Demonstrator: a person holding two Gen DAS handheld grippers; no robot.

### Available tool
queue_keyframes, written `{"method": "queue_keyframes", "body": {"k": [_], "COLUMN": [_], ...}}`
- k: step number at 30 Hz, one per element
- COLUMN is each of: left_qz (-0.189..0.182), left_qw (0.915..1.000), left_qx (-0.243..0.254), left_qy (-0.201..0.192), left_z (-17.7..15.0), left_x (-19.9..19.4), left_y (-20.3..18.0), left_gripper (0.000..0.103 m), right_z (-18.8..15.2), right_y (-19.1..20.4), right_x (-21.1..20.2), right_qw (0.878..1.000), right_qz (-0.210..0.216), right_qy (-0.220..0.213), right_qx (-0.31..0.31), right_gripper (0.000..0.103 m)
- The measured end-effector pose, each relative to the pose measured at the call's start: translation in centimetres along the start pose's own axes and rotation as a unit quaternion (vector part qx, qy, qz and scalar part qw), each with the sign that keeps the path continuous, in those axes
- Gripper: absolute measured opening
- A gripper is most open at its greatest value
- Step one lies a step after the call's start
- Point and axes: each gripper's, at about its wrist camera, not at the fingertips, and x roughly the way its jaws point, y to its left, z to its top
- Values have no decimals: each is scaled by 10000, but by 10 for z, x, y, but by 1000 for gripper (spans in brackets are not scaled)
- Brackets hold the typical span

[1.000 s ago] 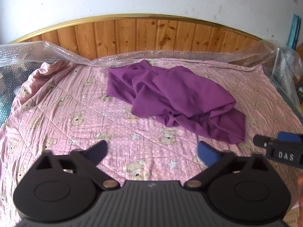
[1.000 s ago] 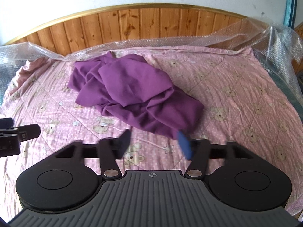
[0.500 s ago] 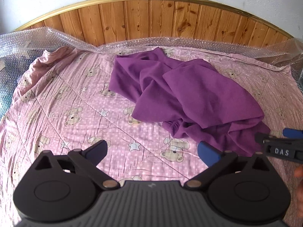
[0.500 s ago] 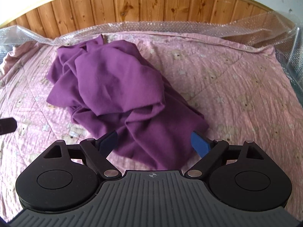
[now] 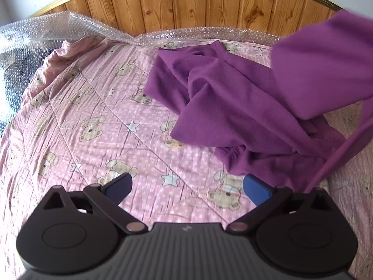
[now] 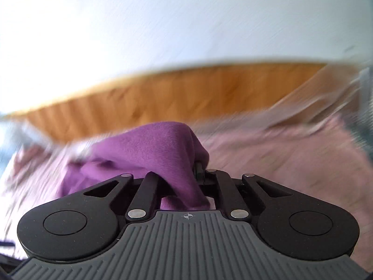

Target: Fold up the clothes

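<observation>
A crumpled purple garment (image 5: 233, 102) lies on the pink bear-print bedspread (image 5: 93, 121). Its right part is lifted into the air at the right of the left wrist view (image 5: 326, 65), with a taut edge running down toward the lower right. My left gripper (image 5: 187, 187) is open and empty, low over the bedspread just in front of the garment's near edge. My right gripper (image 6: 184, 175) is shut on a bunch of the purple garment (image 6: 158, 149), which drapes over its fingers and hides the tips. The right wrist view is blurred by motion.
A wooden headboard (image 5: 209, 7) with a white wall above it closes the far side of the bed. Bubble wrap (image 5: 46, 30) lies along the far and left edges of the mattress. Bare bedspread stretches to the left of the garment.
My right gripper closed on the garment's near right part and lifted it, tilting up toward the wall. My left gripper moved closer to the garment and stayed open.
</observation>
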Motion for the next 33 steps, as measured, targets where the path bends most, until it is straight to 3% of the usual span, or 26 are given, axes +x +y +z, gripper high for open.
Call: {"method": "queue_keyframes", "body": {"k": [3,6,9,10,13,15,17,21,26,27,28,29,30,31,33], "left_qz": [-63,-41,-128,-138,-70,-25,20,149,394,443,484,503,510,517,514], "left_qw": [10000,9999,9990,9986,9982,9977,9973,9959,9927,9920,9912,9909,9908,9907,9904], "left_qx": [-65,-97,-416,-497,-601,-670,-740,-889,-1099,-1141,-1183,-1213,-1230,-1247,-1278], "left_qy": [-33,-14,-98,-108,-55,-20,15,111,287,323,334,300,247,194,88], "left_z": [15,29,38,36,19,8,-4,-28,-61,-67,-72,-74,-74,-75,-73], "left_x": [28,56,70,69,53,42,31,10,-11,-16,-19,-22,-24,-27,-30], "left_y": [-10,-21,-19,-17,-10,-5,0,14,40,46,50,52,55,58,62], "left_gripper": [103,103,103,103,101,101,101,101,101,101,101,101,101,101,101], "right_z": [-30,-62,-93,-104,-110,-100,-86,-70,-75,-78,-84,-90,-89,-87,-57], "right_y": [-33,-65,-98,-108,-76,-34,10,131,254,273,290,299,300,301,271], "right_x": [4,10,15,17,15,32,54,114,188,202,218,226,228,229,199], "right_qw": [9980,9918,9813,9769,9833,9860,9832,9640,9329,9263,9171,9094,9100,9109,9370], "right_qz": [-335,-665,-992,-1100,-638,-11,630,1579,2046,2078,2084,2103,2120,2136,2251], "right_qy": [533,1089,1640,1822,1658,1532,1391,1115,1071,1135,1332,1561,1670,1773,1275], "right_qx": [-56,-122,-188,-210,-399,-660,-997,-1826,-2764,-2932,-3128,-3232,-3147,-3053,-2346], "right_gripper": [6,16,47,62,61,62,74,81,81,79,58,14,1,0,0]}}
